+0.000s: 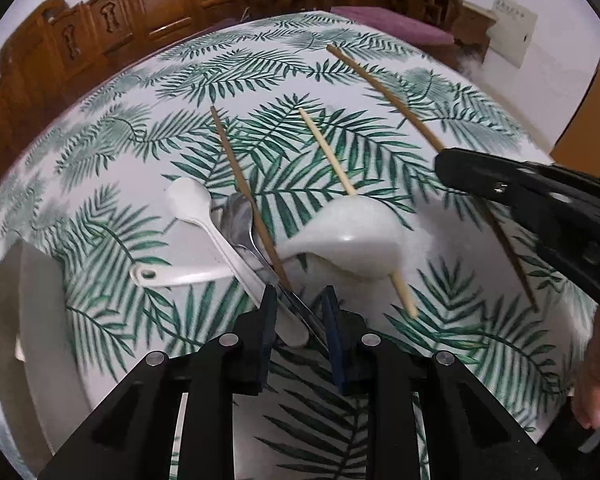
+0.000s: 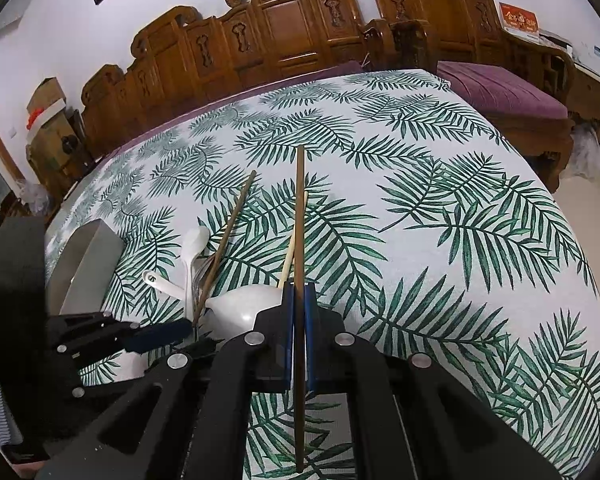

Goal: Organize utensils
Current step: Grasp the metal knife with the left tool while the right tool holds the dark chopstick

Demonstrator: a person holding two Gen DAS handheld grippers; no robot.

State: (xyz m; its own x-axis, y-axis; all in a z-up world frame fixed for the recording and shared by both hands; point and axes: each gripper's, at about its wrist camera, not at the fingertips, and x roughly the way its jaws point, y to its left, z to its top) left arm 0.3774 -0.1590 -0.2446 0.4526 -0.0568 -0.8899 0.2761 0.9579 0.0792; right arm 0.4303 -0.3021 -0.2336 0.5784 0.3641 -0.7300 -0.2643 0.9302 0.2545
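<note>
Straddling spoon handles (image 1: 290, 320) with my left hand-held gripper (image 1: 300, 332), jaws part-open, pads not pressing. Handles run lengthwise away, toward the bowls. Right hand-held gripper (image 2: 299, 308) clamps a dark chopstick (image 2: 299, 216) above the surface (image 2: 460, 208).

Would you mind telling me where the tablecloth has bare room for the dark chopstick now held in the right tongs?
The tablecloth is bare right of the held dark chopstick and toward the wooden bench. It is crowded left: white ladle, white spoon, another chopstick.
</note>
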